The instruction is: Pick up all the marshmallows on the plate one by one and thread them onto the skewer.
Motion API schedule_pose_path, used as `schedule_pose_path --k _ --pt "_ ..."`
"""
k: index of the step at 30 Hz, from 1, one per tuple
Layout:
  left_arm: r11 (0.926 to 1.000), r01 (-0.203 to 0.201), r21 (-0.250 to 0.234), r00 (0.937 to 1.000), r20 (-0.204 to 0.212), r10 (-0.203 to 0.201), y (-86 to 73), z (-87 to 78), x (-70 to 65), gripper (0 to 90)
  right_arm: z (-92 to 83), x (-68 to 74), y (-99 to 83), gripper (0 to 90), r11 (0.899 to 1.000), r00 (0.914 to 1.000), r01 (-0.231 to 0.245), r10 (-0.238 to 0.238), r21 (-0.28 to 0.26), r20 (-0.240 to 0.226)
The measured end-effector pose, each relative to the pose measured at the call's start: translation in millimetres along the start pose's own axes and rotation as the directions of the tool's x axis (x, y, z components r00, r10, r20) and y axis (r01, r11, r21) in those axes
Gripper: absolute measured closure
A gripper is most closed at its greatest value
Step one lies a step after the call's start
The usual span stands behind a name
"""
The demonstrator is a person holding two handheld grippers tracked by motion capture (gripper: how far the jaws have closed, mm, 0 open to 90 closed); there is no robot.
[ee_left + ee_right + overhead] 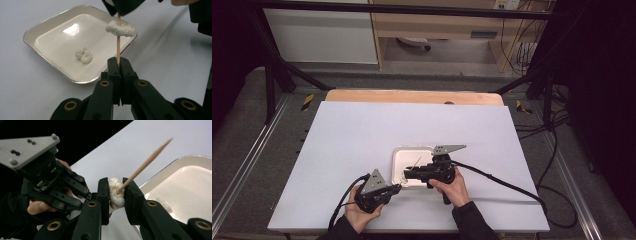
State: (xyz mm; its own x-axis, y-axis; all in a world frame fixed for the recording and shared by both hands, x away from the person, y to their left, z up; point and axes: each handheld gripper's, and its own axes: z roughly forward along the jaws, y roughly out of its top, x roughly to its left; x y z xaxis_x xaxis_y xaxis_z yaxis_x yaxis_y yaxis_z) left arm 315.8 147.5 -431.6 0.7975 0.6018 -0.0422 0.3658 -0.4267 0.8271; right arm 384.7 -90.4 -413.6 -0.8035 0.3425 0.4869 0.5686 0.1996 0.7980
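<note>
We hold the wooden skewer (118, 47) upright in the left gripper (118, 65), its jaws clamped tight on the lower end, just off the near edge of the tray (47, 63). The right gripper (116, 192) squeezes a white marshmallow piece (115, 193) narrowly between its jaws, and the skewer already runs through that piece, with the pointed end sticking out beyond it. A second white piece (84, 55) lies loose near the middle of the tray, which sits right of centre on the white worktop (352, 135), towards its near edge.

Our judgement of the risks: the skewer is thin, and we grip it only at its base, so a sideways push from the right gripper as we slide the piece down could bend or snap it, or twist it out of the left jaws. The soft piece may tear or crumble if we squeeze harder, and it may stick to the pads when we let go, dragging it back up the stick. The two grippers stand close together, so a careless move could knock one against the other or nudge the tray across the worktop
</note>
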Motion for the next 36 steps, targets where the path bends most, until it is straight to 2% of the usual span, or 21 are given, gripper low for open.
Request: schedule_pose_path --k 6,11,16,21,26,36 --pt "0.9999 0.010 -0.008 0.9999 0.008 -0.010 -0.3 -0.3 1.2 88.7 1.6 1.1 -0.4 74.5 1.000 0.9999 0.009 -0.009 0.004 0.009" --pt "0.9998 0.017 -0.008 0.9998 0.007 -0.017 -1.6 -1.7 3.2 88.7 -8.3 5.1 5.6 55.9 0.999 0.9970 0.046 -0.044 -0.026 0.064" --pt "0.9995 0.030 -0.005 0.9995 0.005 -0.030 -2.3 -4.0 7.2 88.7 -22.2 7.3 9.2 36.7 0.994 0.9834 0.095 -0.087 -0.046 0.159" --pt "0.9993 0.037 0.002 0.9993 0.001 -0.037 -2.6 -7.1 10.6 88.6 -33.3 3.3 6.6 23.0 0.992 0.9659 0.123 -0.113 -0.028 0.233" --pt "0.9993 0.038 0.007 0.9993 -0.003 -0.038 -2.2 -9.6 12.3 88.6 -40.3 -2.3 0.6 16.3 0.990 0.9512 0.139 -0.131 -0.011 0.279" --pt "0.9992 0.038 0.010 0.9993 -0.006 -0.038 -1.6 -13.7 19.5 88.6 -40.1 -9.0 -8.5 6.9 0.989 0.9364 0.139 -0.148 0.051 0.318"
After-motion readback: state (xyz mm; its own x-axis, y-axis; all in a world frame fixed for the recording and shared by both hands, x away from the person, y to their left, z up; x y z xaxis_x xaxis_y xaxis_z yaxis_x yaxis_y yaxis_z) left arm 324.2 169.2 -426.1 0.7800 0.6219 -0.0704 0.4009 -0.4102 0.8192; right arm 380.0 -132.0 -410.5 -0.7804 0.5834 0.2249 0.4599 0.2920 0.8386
